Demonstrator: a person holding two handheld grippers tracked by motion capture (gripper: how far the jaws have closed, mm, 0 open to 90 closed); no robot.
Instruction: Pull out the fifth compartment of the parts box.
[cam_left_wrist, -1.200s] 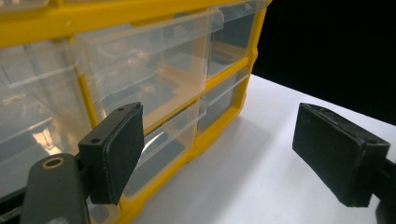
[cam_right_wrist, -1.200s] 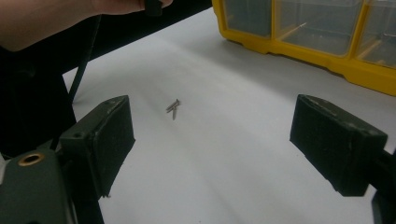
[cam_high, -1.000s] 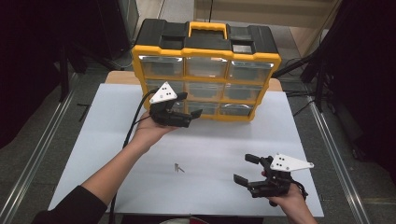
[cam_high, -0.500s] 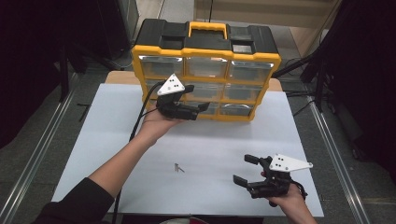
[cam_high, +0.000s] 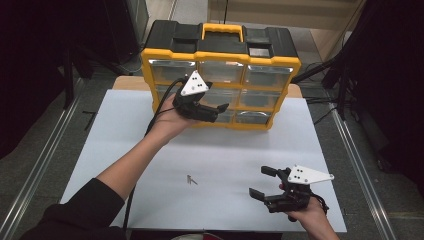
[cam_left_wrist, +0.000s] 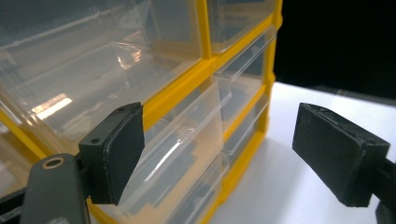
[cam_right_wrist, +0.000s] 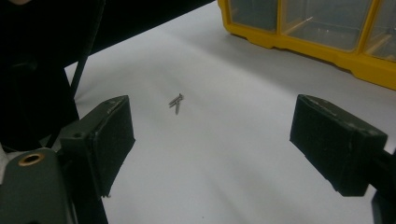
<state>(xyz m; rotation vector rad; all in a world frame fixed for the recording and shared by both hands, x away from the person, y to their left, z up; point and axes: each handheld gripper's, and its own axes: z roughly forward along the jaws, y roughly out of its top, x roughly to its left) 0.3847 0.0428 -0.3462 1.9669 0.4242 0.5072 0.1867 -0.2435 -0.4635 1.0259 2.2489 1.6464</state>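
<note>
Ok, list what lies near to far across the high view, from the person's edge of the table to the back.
Right tongs, open above the white table → small metal screws → left tongs, open at the drawer fronts → yellow and black plastic organiser box with clear drawers.

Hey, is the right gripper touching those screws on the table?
Apart. The right gripper view shows the screws lying on bare white table well ahead of the open right gripper.
</note>
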